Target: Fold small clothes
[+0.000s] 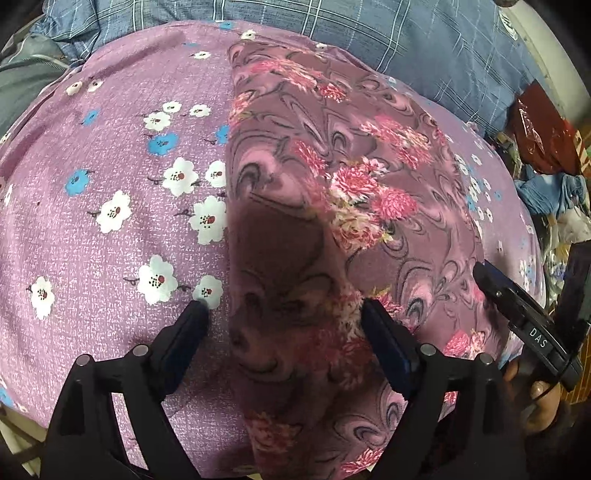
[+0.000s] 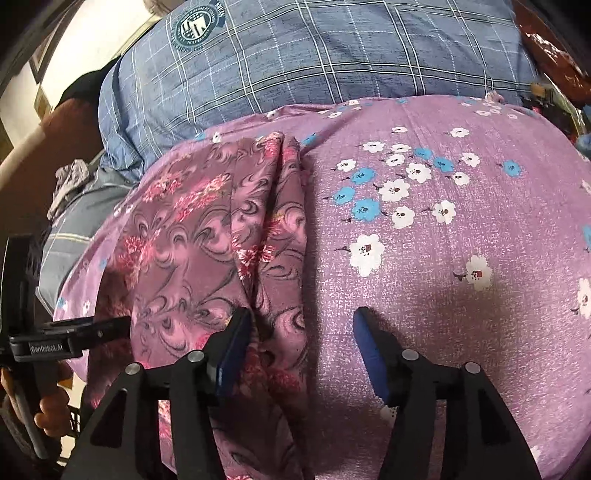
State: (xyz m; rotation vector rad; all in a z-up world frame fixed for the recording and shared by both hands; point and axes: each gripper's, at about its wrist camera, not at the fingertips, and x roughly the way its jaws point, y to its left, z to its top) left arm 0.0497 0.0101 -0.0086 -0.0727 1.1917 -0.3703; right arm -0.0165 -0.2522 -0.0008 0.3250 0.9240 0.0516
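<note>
A mauve garment with pink flowers and dark swirls lies in a long strip on a purple flowered bedsheet. My left gripper is open and hovers over the garment's near left edge, one finger over the sheet, one over the cloth. My right gripper is open over the garment's right edge, its right finger over the bare sheet. The right gripper also shows in the left wrist view. The left gripper's body shows in the right wrist view. The garment has a raised lengthwise fold.
A blue checked pillow lies at the far end of the bed and shows in the left wrist view. Clutter of red and blue cloth and bags sits beyond the bed's right side. A grey garment lies far left.
</note>
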